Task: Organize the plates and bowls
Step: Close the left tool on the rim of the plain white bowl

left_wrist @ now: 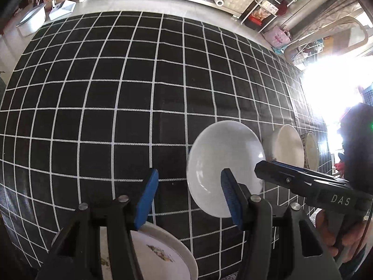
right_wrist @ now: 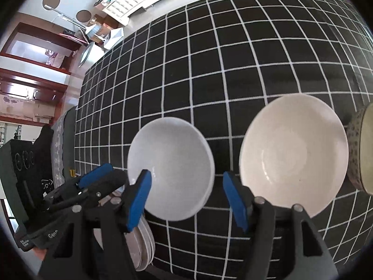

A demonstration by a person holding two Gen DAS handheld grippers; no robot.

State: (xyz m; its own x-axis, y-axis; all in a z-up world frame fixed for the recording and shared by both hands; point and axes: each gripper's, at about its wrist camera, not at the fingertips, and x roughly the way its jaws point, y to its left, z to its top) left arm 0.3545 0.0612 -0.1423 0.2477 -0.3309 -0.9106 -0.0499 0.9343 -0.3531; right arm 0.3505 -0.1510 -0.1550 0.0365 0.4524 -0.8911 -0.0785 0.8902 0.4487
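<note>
Left tongs [left_wrist: 188, 196] released, nothing between the blue pads, hanging over the checked cloth [left_wrist: 116, 93] on the desk. White bowl [left_wrist: 225, 168] lying just behind the right pad, partly covered by it; flowered plate [left_wrist: 160, 254] below, near the left pad. Right tongs [right_wrist: 186, 198] also released, empty, the same white bowl [right_wrist: 172, 168] between the pads but not pressed. Cream bowl [right_wrist: 293, 149] beside the right pad, patterned bowl [right_wrist: 361, 149] further right.

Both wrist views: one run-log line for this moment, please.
left hand-held gripper: open, empty | right hand-held gripper: open, empty | white bowl, cream bowl: on cloth, apart
</note>
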